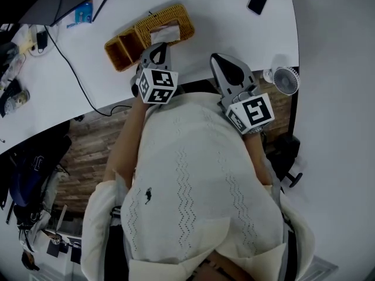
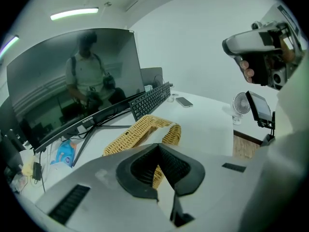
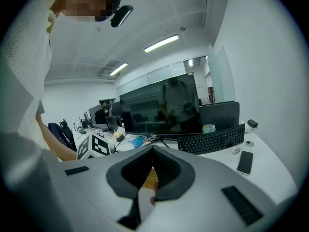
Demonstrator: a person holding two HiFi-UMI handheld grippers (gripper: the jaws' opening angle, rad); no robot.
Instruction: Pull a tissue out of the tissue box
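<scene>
The tissue box is a woven wicker holder point(image 1: 146, 35) on the white desk point(image 1: 234, 22), with a white tissue point(image 1: 165, 34) showing at its right end. My left gripper point(image 1: 159, 49) hovers just in front of that end, jaws shut and empty. In the left gripper view the wicker holder point(image 2: 137, 132) and the tissue point(image 2: 160, 133) lie right beyond the closed jaw tips point(image 2: 157, 147). My right gripper point(image 1: 222, 61) is held to the right of the box, apart from it, also shut and empty. In the right gripper view a bit of wicker point(image 3: 150, 178) shows behind the jaws point(image 3: 152, 150).
A phone point(image 1: 258, 0) lies at the desk's far right and a small fan point(image 1: 287, 79) stands off its right corner. A black cable point(image 1: 70, 69) crosses the left part, near a blue packet point(image 1: 84, 12). A monitor point(image 2: 72, 81) and keyboard point(image 2: 150, 99) stand behind the box.
</scene>
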